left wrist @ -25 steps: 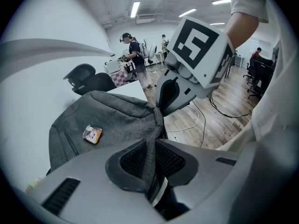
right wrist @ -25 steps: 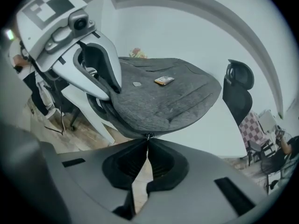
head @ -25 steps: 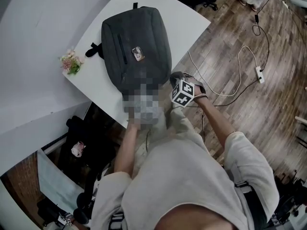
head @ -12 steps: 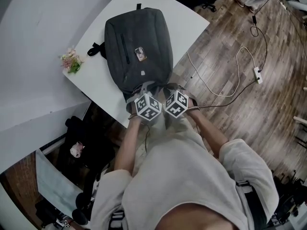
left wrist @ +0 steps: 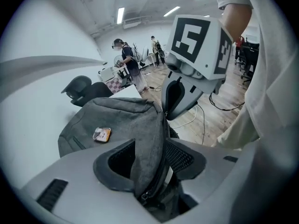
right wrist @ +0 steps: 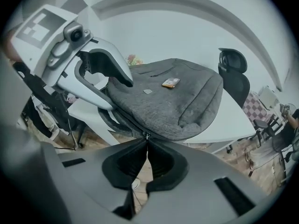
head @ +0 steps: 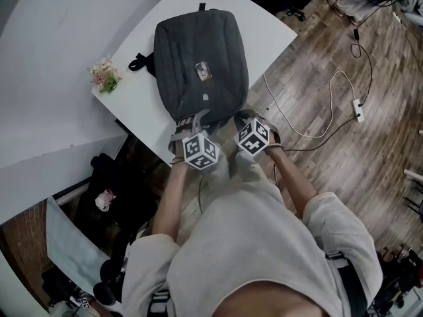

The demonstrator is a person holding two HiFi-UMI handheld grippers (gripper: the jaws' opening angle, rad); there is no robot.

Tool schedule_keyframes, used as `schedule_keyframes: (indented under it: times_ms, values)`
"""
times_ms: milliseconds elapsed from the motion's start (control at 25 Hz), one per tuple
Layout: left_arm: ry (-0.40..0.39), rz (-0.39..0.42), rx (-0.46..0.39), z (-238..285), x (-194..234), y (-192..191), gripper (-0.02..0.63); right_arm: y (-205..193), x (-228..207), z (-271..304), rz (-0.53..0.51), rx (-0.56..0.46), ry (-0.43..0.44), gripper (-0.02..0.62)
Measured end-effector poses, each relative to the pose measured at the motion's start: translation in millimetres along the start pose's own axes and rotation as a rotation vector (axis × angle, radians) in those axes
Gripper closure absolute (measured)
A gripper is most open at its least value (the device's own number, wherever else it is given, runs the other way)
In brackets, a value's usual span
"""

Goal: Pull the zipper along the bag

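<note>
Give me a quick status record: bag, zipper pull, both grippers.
bag: dark grey, lying flat on the white table
left gripper: jaws have just been opening; bag's zipper edge stands between them, unclamped
right gripper: shut on the zipper pull at the bag's near end
nearby: flower bunch on the table, apart from the bag

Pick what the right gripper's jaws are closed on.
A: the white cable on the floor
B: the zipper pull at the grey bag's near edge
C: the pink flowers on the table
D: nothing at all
B: in the right gripper view, the right gripper has its jaws together on the small zipper pull at the near edge of the grey bag.
</note>
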State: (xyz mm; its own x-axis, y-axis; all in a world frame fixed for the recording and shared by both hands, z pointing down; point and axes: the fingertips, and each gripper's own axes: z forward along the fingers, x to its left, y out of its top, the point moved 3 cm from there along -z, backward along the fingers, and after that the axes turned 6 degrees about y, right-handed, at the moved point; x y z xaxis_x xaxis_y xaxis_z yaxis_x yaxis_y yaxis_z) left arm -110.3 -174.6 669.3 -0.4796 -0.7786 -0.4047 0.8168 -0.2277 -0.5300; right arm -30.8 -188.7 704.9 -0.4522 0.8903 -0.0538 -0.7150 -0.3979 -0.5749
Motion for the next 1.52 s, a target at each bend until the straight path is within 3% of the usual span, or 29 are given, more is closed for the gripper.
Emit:
schedule_keyframes:
  times_ms: [280,520,640,960,1520]
  values:
    - [0.006,0.052,0.040,-4.2,9.1,-15.9,0.390,-13.4,-53.3,-11.0,-0.018,0.044,-0.075,0.574]
    - [0.003,0.112,0.011,24.3,2.6,16.3,0.425,-22.1,-100.1,-20.0,-0.067,0.098,-0.135,0.574]
    - [-0.005,0.083,0.015,35.6,1.1,22.6,0.449,-24.2,-109.5,-21.7,-0.048,0.104,-0.147,0.574]
    - [-0.018,0.055,0.002,39.9,-0.2,24.4,0.468,-22.4,-94.1,-25.4,0.012,0.107,-0.143,0.574]
    - [-0.032,0.032,-0.015,43.2,-0.9,24.8,0.472,0.4,-30.7,-14.3,0.058,0.107,-0.059,0.571]
